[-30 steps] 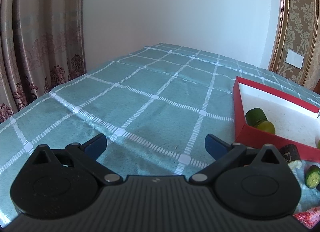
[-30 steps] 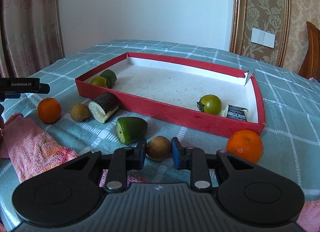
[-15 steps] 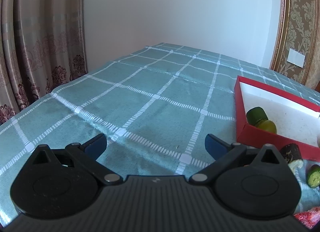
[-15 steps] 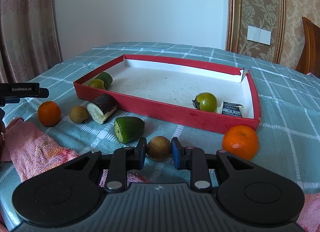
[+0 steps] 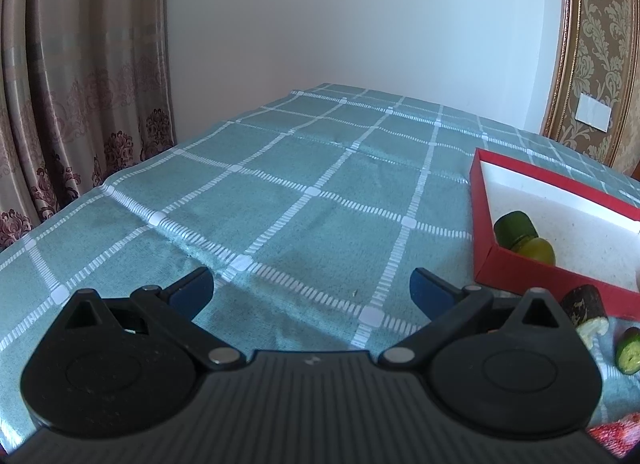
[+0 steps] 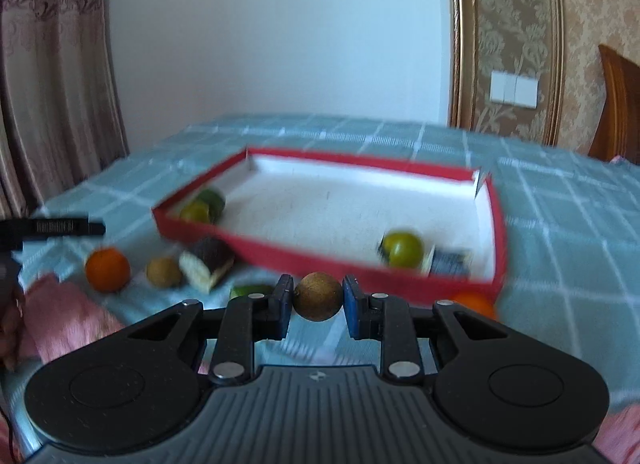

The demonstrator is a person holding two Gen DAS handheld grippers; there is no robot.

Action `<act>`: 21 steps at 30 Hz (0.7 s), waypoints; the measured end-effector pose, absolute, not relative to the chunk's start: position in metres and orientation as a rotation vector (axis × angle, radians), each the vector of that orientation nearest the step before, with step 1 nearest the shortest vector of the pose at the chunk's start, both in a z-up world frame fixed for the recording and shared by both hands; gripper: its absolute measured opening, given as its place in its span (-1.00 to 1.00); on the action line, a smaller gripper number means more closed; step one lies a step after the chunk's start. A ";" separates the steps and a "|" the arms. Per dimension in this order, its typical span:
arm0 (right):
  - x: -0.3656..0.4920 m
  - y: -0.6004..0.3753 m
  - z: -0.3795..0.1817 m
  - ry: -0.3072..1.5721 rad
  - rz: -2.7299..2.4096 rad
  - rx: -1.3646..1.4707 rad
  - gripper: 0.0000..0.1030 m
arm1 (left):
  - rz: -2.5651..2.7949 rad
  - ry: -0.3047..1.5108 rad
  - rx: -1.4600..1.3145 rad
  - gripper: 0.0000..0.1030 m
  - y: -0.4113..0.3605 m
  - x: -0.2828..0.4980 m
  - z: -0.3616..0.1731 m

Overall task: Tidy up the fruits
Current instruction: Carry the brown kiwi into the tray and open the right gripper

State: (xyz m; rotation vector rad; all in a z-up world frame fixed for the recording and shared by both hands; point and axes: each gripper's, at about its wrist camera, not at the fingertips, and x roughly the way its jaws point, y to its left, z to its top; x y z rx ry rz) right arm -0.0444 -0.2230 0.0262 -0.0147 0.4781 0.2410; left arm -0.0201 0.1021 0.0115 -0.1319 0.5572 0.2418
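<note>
My right gripper (image 6: pixel 318 298) jaws clamp 1 brown fruit (image 6: pixel 319 296) above the counter (image 6: pixel 568 232), near the red tray (image 6: pixel 280 254). 1 more brown fruit (image 6: pixel 163 272), 2 oranges (image 6: pixel 107 269) outside. My left gripper (image 5: pixel 310 290) jaws stand wide.

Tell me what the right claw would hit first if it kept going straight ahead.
Likely the red tray's near wall, just beyond the brown fruit held in the right claw; blur leaves height and depth uncertain.
</note>
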 end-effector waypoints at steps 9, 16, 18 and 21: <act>-0.013 -0.247 0.051 0.414 0.153 -0.008 -0.50 | 0.236 0.557 -0.126 1.00 0.101 -0.020 0.011; 0.011 -0.273 0.048 0.431 0.079 0.010 -0.50 | 0.228 0.553 -0.126 1.00 0.101 -0.021 0.011; 0.018 -0.281 0.042 0.452 0.069 0.025 -0.50 | 0.225 0.554 -0.128 1.00 0.101 -0.021 0.011; 0.027 -0.290 0.033 0.488 0.060 0.061 -0.50 | 0.220 0.560 -0.129 1.00 0.101 -0.020 0.011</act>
